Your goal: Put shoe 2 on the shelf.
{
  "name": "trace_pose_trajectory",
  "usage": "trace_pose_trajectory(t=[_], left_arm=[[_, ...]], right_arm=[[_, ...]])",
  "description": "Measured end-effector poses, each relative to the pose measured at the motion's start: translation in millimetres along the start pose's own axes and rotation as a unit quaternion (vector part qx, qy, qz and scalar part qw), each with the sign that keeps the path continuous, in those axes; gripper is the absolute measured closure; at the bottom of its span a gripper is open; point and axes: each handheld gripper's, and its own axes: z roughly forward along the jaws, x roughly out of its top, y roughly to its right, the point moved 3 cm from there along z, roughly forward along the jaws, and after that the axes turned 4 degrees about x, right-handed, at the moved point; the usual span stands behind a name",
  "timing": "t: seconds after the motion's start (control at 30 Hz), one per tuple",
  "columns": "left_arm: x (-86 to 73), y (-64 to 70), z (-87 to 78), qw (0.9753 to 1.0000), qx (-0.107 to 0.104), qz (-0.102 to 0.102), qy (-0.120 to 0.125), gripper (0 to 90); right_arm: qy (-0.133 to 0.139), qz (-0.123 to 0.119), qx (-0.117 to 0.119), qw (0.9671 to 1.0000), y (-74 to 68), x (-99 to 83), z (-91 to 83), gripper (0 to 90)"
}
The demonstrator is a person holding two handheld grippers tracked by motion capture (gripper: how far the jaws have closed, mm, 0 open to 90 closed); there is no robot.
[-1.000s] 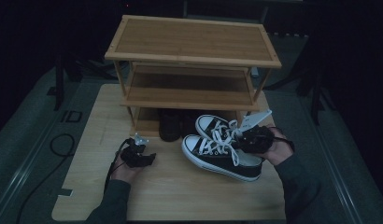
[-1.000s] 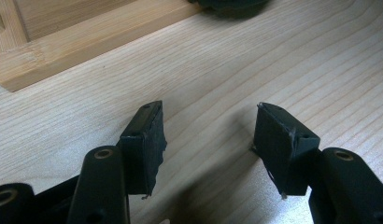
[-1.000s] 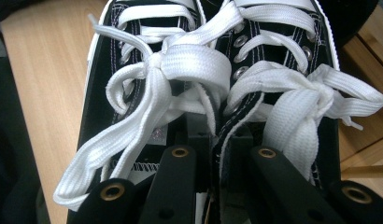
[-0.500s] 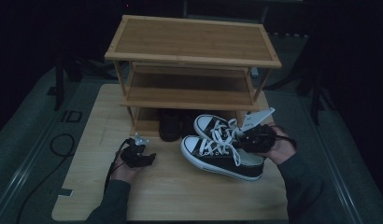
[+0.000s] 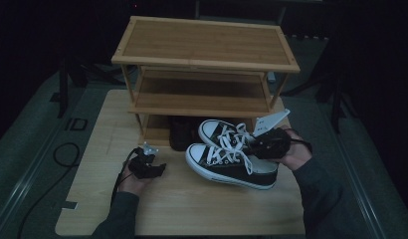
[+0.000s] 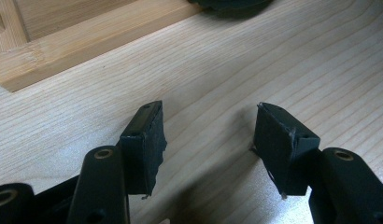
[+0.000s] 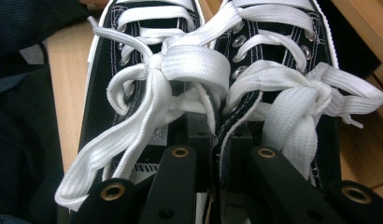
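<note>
Right hand-held gripper (image 5: 264, 144) is clamped on the inner sides of both sneakers (image 5: 232, 157), pinching the pair together just behind the white laces (image 7: 189, 70). The sneakers sit on the desk (image 5: 192, 209) in front of the rack (image 5: 204, 59), toes pointing left. Left hand-held gripper (image 5: 151, 162) rests low over bare desk, jaws wide apart, gripping nothing, near the rack's bottom rail (image 6: 87, 39).
</note>
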Motion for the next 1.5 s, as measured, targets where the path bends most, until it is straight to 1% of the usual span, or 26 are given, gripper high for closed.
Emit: trace_pose_trajectory(t=[0.1,0.13,0.17,0.27,0.33,0.4,0.43,0.57,0.77,0.93,1.0,1.07,1.2,1.3,1.43,1.5], left_arm=[[0.0,0.1,0.0,1.0,0.0,0.0,0.0,43.6],[0.0,0.0,0.0,1.0,0.0,0.0,0.0,43.6],[0.0,0.0,0.0,1.0,0.0,0.0,0.0,43.6],[-0.1,-0.1,0.0,1.0,0.0,0.0,0.0,43.6],[-0.1,0.0,0.0,1.0,0.0,0.0,0.0,43.6],[-0.1,-0.1,0.0,1.0,0.0,0.0,0.0,43.6],[-0.1,-0.1,-0.1,1.0,0.0,0.001,0.0,43.6],[-0.1,-0.1,-0.1,1.0,-0.001,0.001,0.0,43.6],[-0.1,-0.2,-0.1,1.0,-0.001,0.001,0.0,43.6],[-0.2,-0.2,-0.1,1.0,-0.001,0.001,0.0,43.6],[-0.1,0.1,0.2,1.0,0.0,-0.002,0.002,43.6],[-0.2,-0.2,-0.1,1.0,-0.001,0.001,0.001,43.6],[-0.1,-0.2,-0.1,1.0,-0.001,0.001,0.0,43.6],[-0.1,-0.3,-0.1,1.0,-0.001,0.002,0.0,43.6],[-0.2,-0.2,-0.1,1.0,-0.002,0.001,0.0,43.6],[-0.2,-0.3,-0.1,1.0,-0.002,0.001,0.0,43.6]], right_arm=[[0.006,-0.01,0.012,0.9999,0.1,3.1,-1.3,85.0],[0.008,-0.015,0.015,0.9998,0.1,4.2,-1.6,85.0],[0.008,-0.015,0.015,0.9998,0.1,4.2,-1.6,85.0],[0.013,-0.031,0.031,0.999,0.4,8.9,-2.6,85.0],[0.017,-0.038,0.034,0.9986,0.6,12.3,-3.0,85.0],[0.018,-0.039,0.034,0.9985,0.4,14.1,-3.3,85.1],[0.021,-0.044,0.035,0.9982,1.2,18.0,-3.9,85.0],[0.019,-0.05,0.035,0.998,2.7,24.9,-4.1,85.0],[0.034,-0.054,0.035,0.9974,6.3,33.1,-5.2,85.0],[0.036,-0.063,0.034,0.9968,7.8,44.5,-11.8,85.0],[0.042,-0.061,0.034,0.9967,9.6,47.7,-14.3,85.0],[0.051,-0.059,0.031,0.9965,11.4,50.8,-17.2,85.0],[0.055,-0.053,0.022,0.9968,18.7,56.5,-22.8,85.0],[0.054,-0.043,0.01,0.9976,27.9,59.9,-23.9,85.0],[0.052,-0.023,-0.006,0.9983,40.3,63.3,-22.4,85.0],[0.049,-0.013,-0.018,0.9985,46.9,65.9,-20.8,85.0]])
